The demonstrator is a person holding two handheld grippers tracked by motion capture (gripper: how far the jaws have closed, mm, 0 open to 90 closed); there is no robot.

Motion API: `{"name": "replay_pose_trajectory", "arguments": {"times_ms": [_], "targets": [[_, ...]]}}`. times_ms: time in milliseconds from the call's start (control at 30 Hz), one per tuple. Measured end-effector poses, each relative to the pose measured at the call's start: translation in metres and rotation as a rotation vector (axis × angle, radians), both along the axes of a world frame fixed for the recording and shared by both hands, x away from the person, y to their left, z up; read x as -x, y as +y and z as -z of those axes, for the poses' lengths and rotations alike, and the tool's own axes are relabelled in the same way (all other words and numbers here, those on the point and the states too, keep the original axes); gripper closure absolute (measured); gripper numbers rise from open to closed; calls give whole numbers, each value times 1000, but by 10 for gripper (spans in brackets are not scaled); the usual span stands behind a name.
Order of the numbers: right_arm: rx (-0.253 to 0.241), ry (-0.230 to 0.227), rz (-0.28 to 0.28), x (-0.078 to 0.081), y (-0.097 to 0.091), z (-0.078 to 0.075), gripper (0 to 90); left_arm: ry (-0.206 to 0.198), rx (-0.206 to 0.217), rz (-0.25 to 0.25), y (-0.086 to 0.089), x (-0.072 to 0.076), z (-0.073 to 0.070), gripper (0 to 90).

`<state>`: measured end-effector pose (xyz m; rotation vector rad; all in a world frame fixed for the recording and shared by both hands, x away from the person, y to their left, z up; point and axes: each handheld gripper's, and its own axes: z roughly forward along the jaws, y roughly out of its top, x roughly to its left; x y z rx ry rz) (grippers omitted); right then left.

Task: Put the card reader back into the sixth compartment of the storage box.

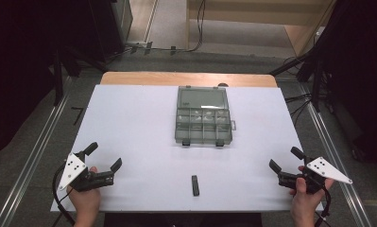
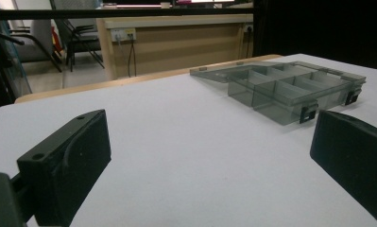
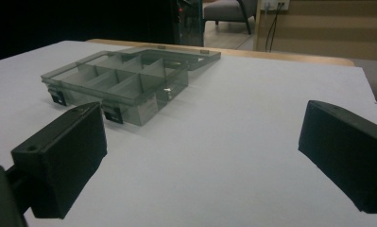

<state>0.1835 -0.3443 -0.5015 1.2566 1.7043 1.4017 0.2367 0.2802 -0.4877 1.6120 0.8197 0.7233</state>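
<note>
- Two hand-held grippers sit at the near edge of the white table (image 1: 129,123): the left gripper (image 1: 102,157) at the near left corner, the right gripper (image 1: 286,157) at the near right corner, each held by a hand.
- Both have their jaws spread wide with nothing between them, as both gripper views also show.
- Between them, near the front edge, a small black bar-shaped object (image 1: 194,185) lies flat on the table, apart from both grippers.
- Farther back, around the table's middle, a grey translucent compartment box (image 1: 203,125) rests with its lid (image 1: 201,98) folded open flat behind it; two black latches (image 1: 186,142) face the person.
- Its divided compartments look empty in the gripper views.
</note>
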Motion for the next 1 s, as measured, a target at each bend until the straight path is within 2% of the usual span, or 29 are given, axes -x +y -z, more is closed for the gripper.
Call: {"name": "replay_pose_trajectory", "arguments": {"times_ms": [167,300,433,533,633,667,733,1000], "targets": [[-15,-15,-20,0,6,-6,4,0,-1,-2,0,0,0,0],[-5,-7,-31,-3,13,-13,4,-1,-4,-1,-1,0,0,0],[-7,-18,-43,-3,20,-19,4,-1,-4,-2,-1,0,0,0],[19,-26,-70,-5,27,-26,4,-1,-6,0,-1,0,0,0],[19,-28,-81,-6,29,-29,4,-1,-6,0,-1,0,0,0],[15,-28,-117,-8,31,-33,4,0,-4,-1,-1,0,0,0],[10,-27,-134,-11,33,-35,4,0,-5,-1,0,-1,0,0],[10,-40,-154,-22,42,-43,4,2,-6,-1,0,-1,0,0]]}}
